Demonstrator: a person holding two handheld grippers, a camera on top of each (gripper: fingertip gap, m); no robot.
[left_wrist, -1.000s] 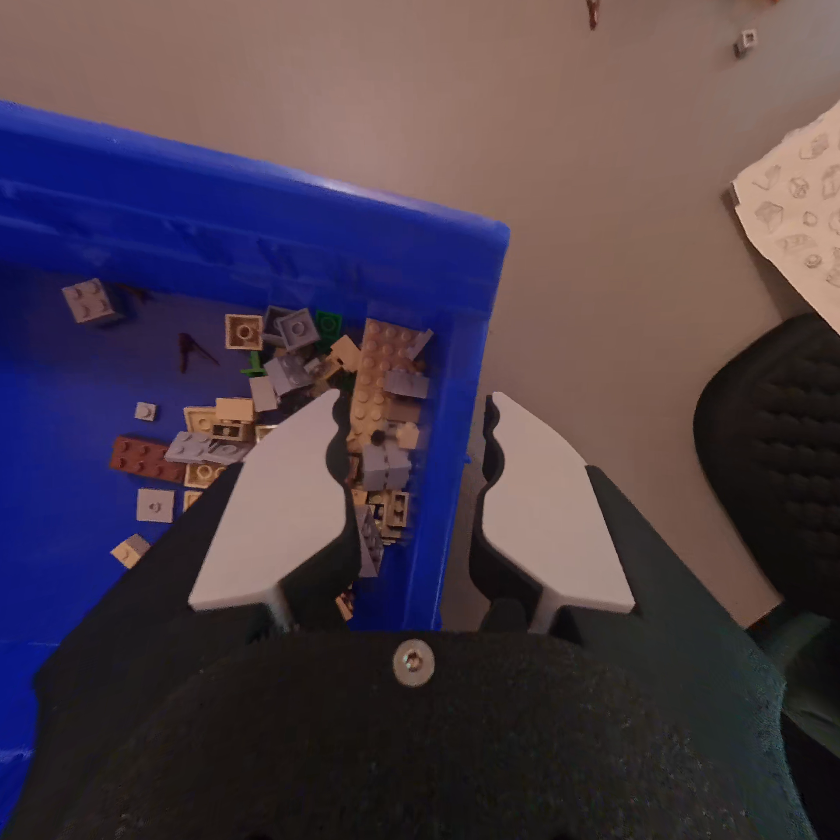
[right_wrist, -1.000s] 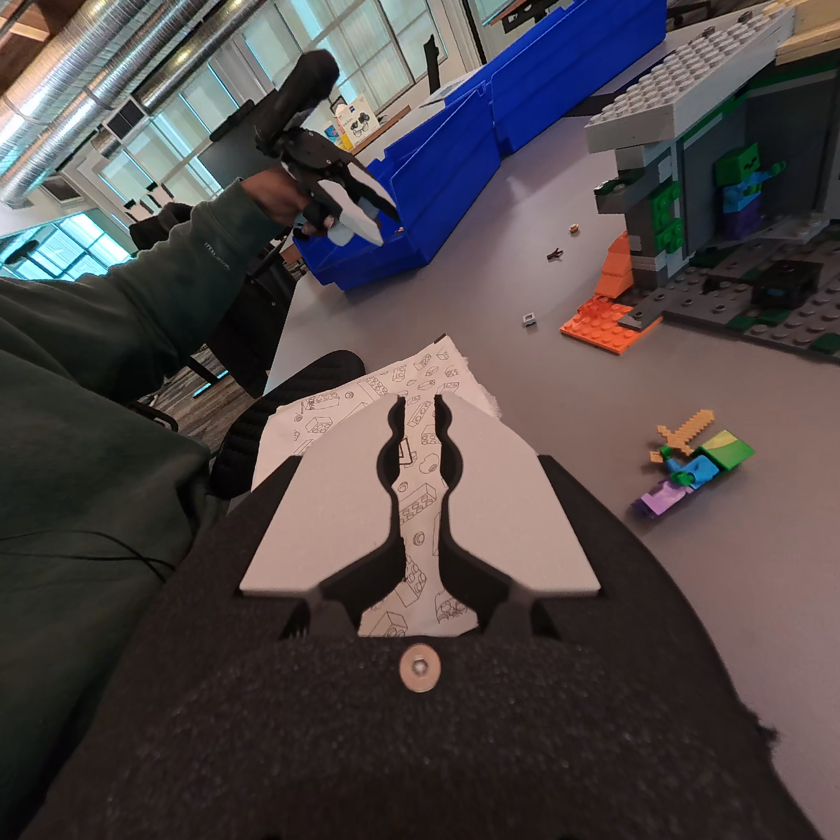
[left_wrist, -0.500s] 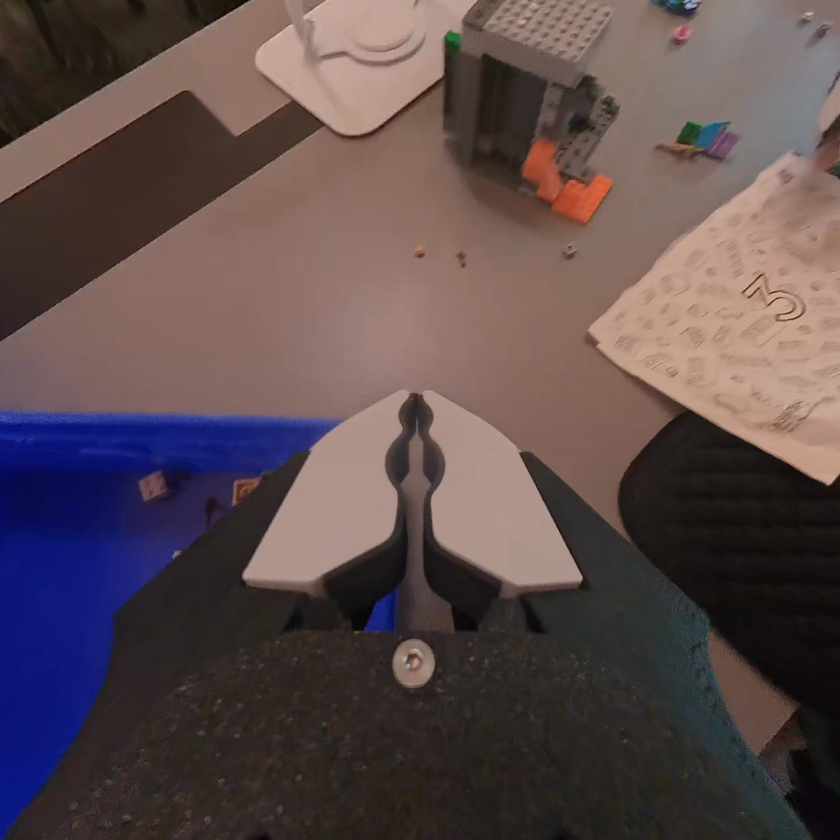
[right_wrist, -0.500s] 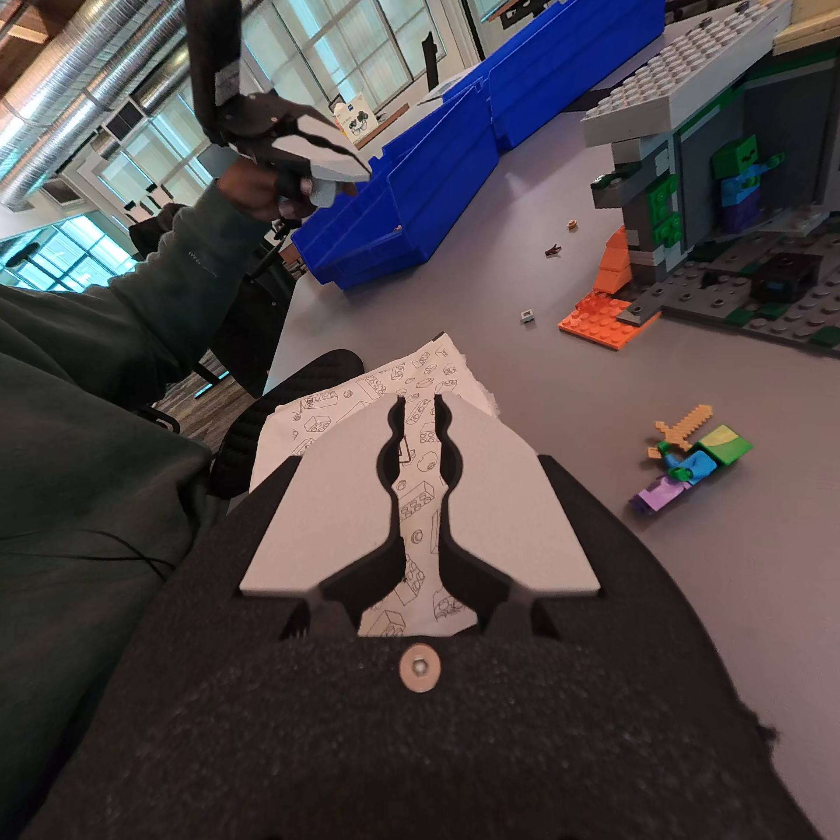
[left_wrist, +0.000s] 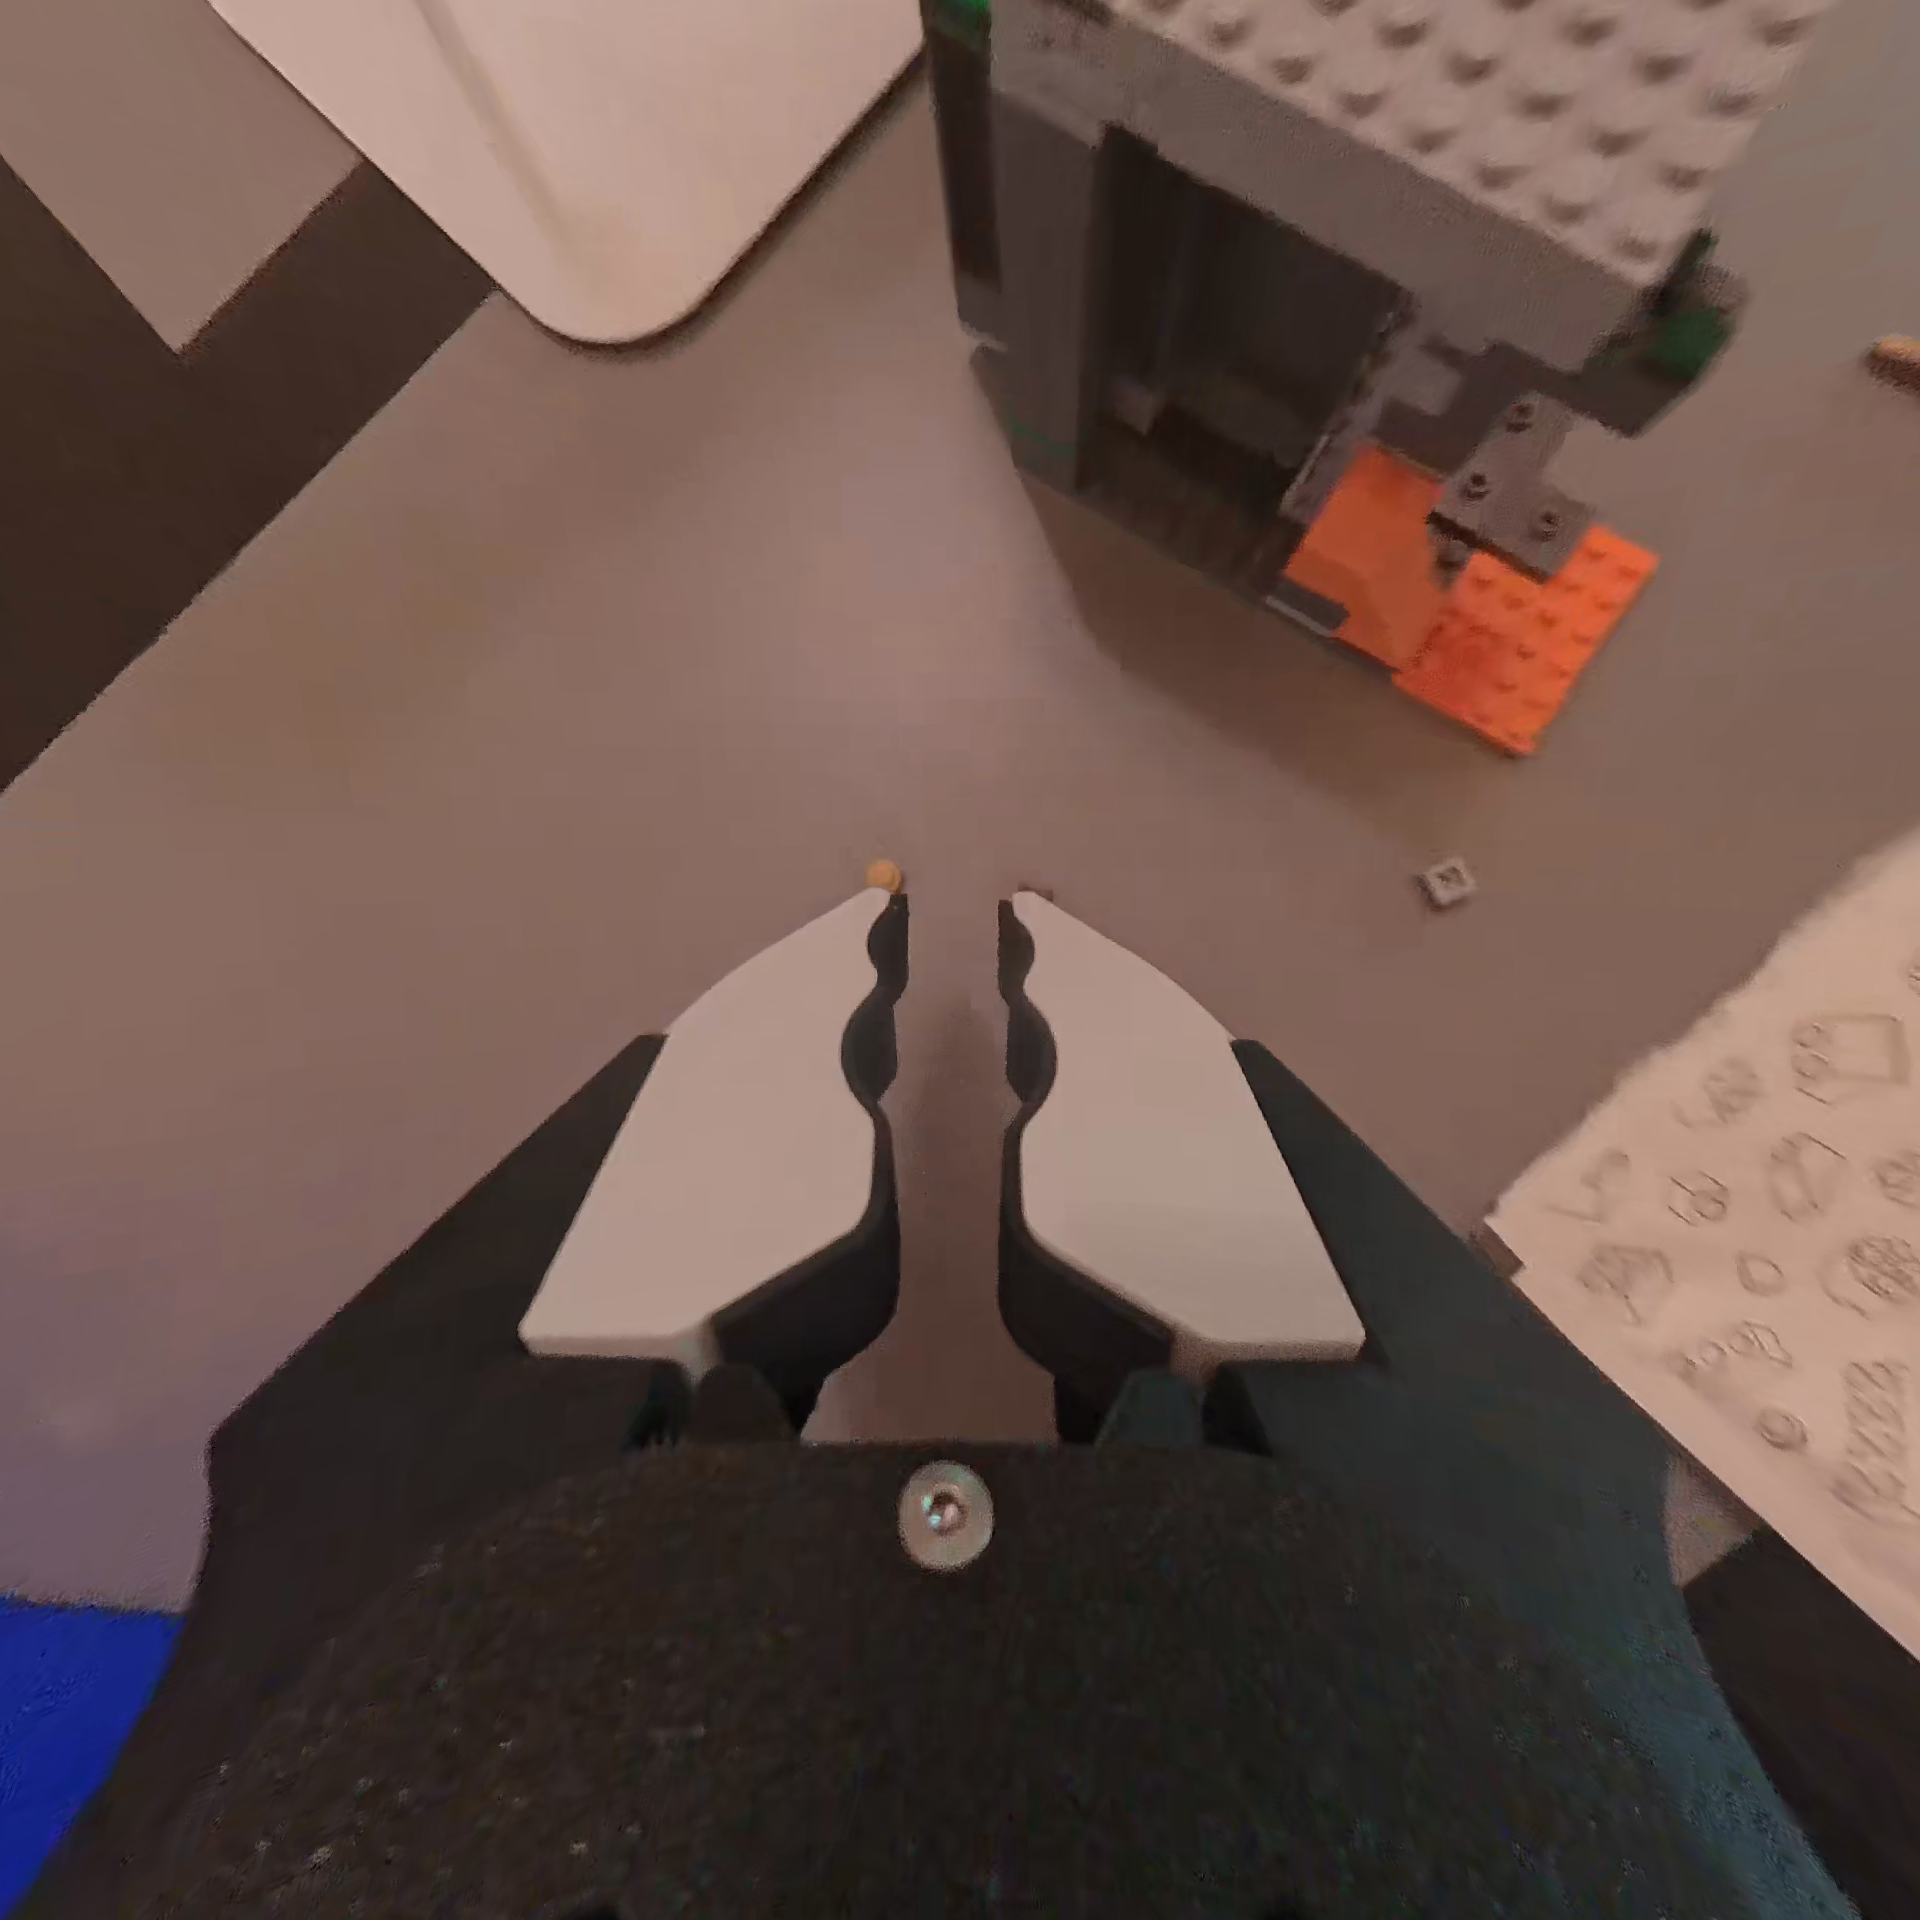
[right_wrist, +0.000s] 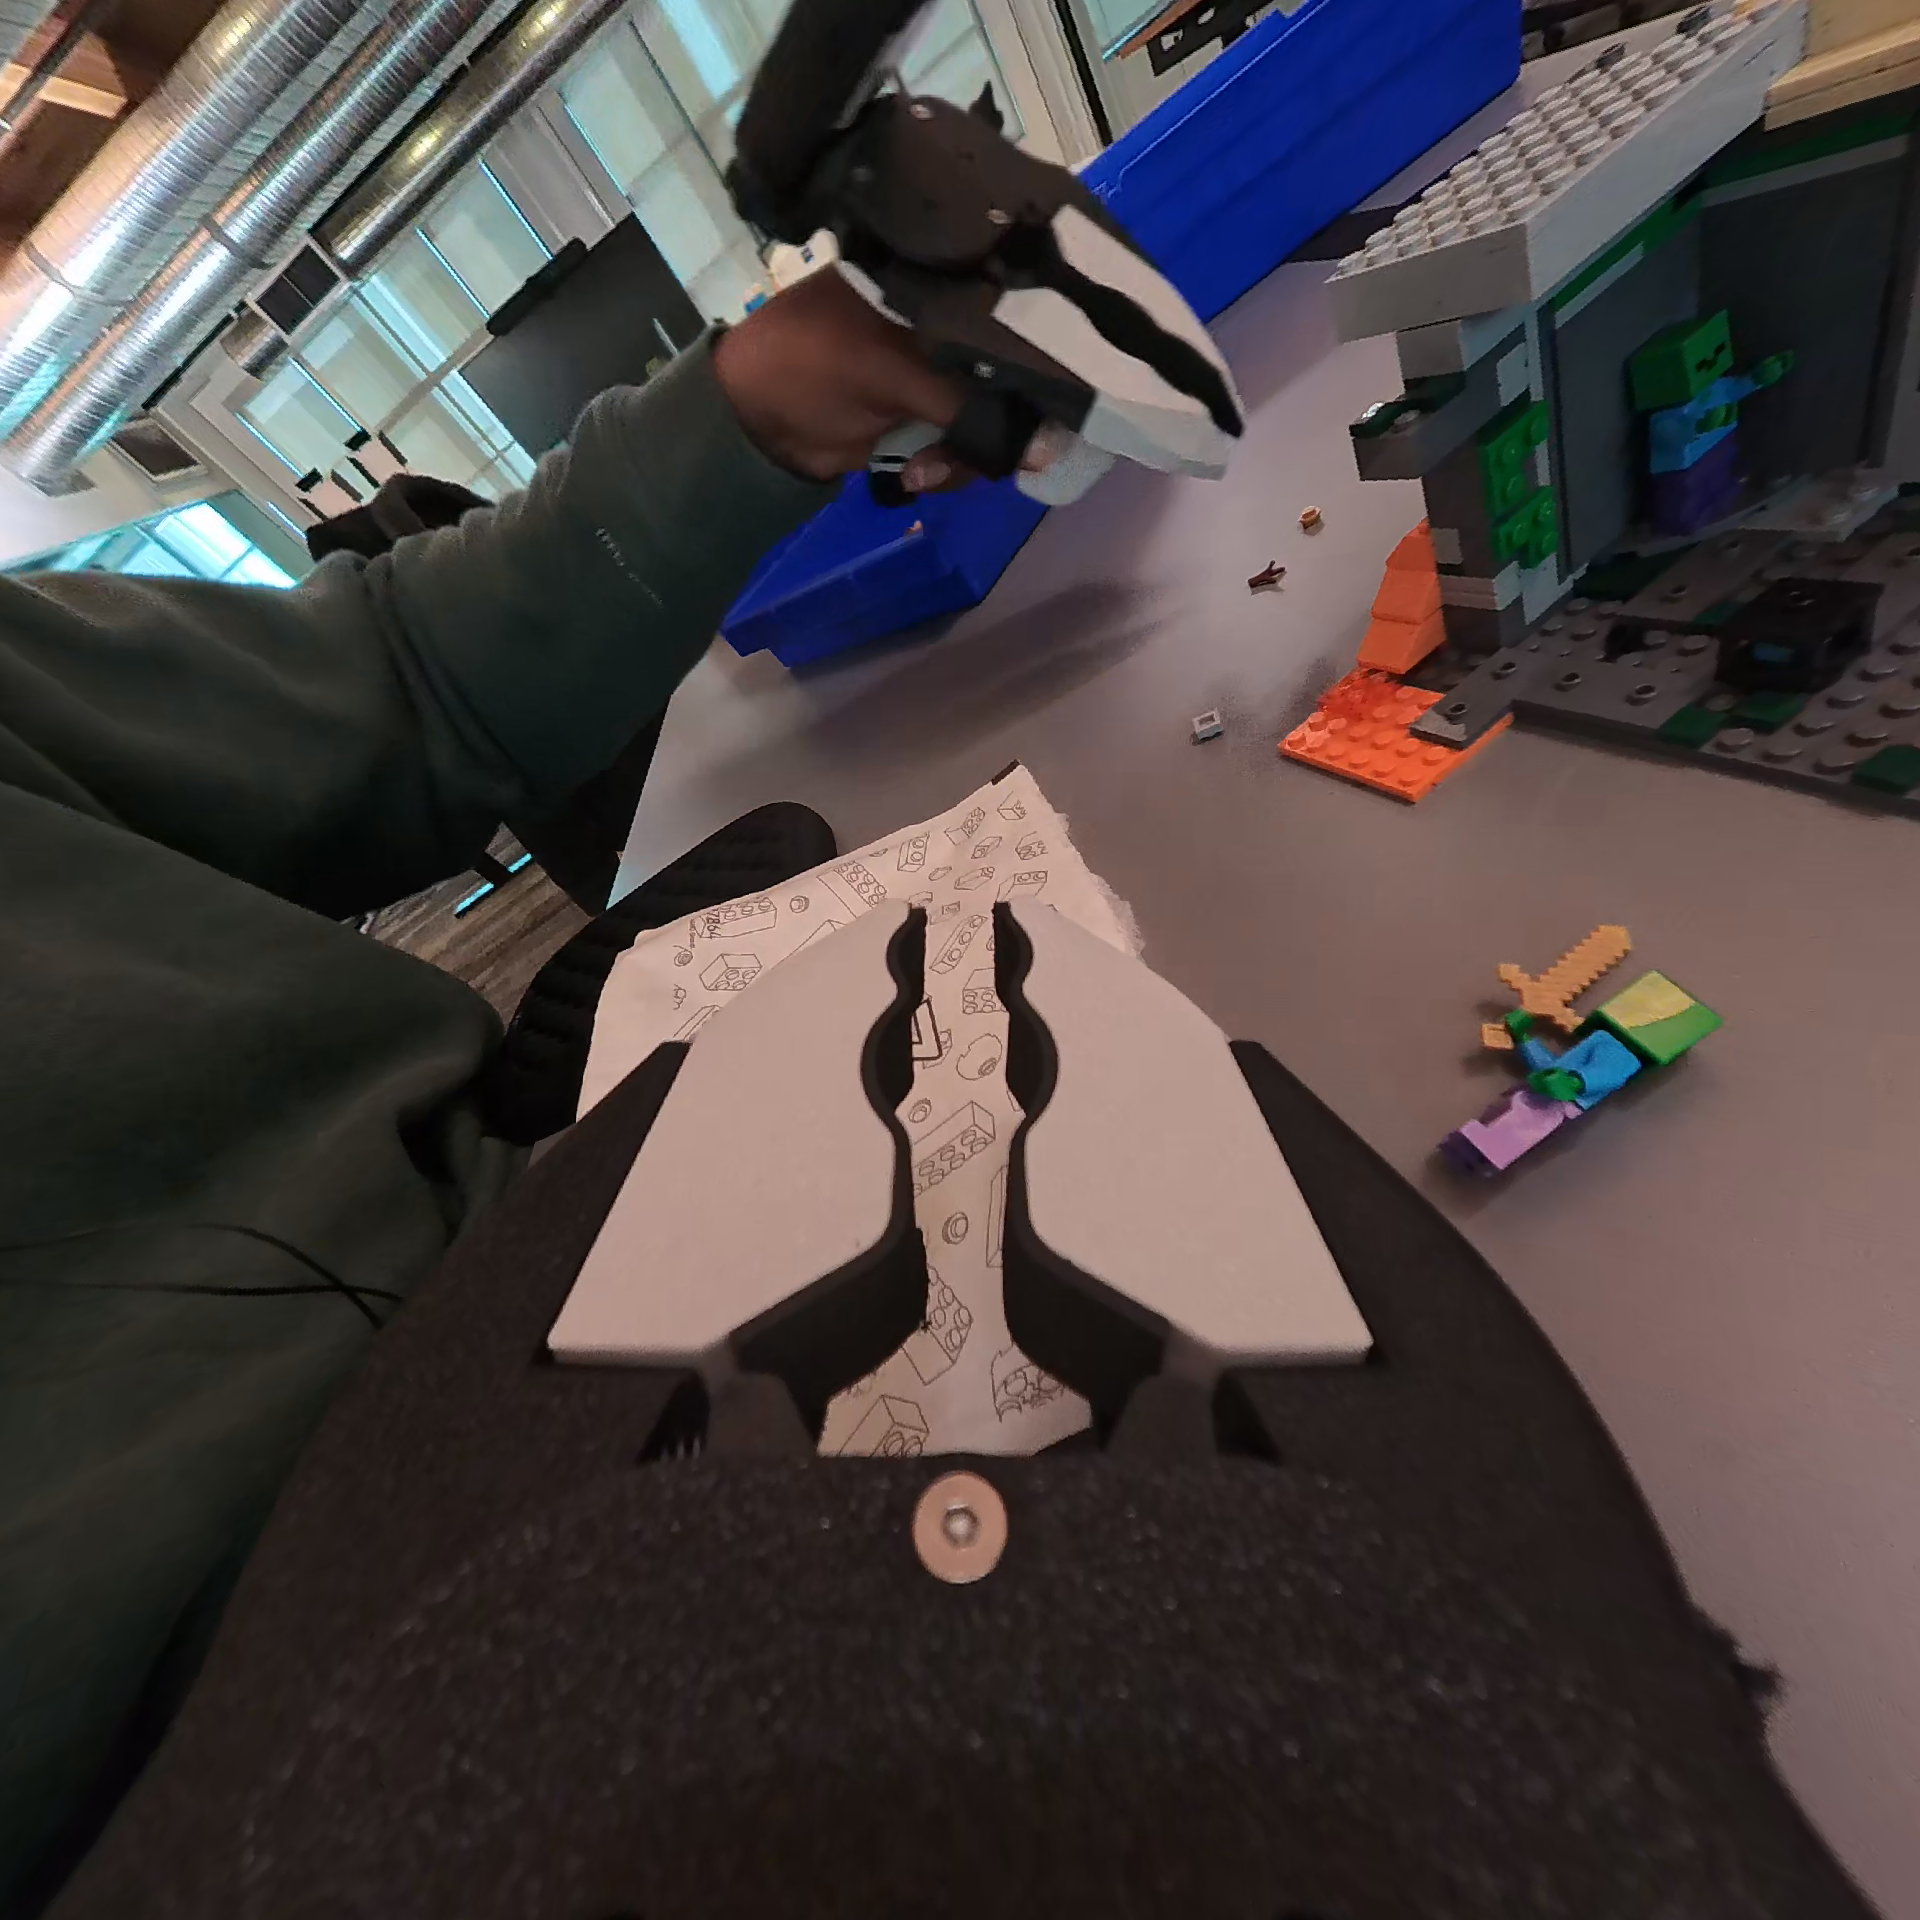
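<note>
Left tongs (left_wrist: 953, 902) parted, empty (above table) | right tongs (right_wrist: 958, 912) parted over paper (right_wrist: 951, 1143) | blue bin (right_wrist: 883, 571) contents unclear

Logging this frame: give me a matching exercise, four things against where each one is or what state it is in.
Things:
1. left gripper
2. right gripper
3. toy figure
4. orange plate

Places or states:
A. lying flat on the grey table, beside a tan sword
B. open, above the printed paper sheet
C. at the foot of the grey brick building
D. open, above bare table near a tiny tan piece

Pairs: 1-D, 2-B, 3-A, 4-C
</note>
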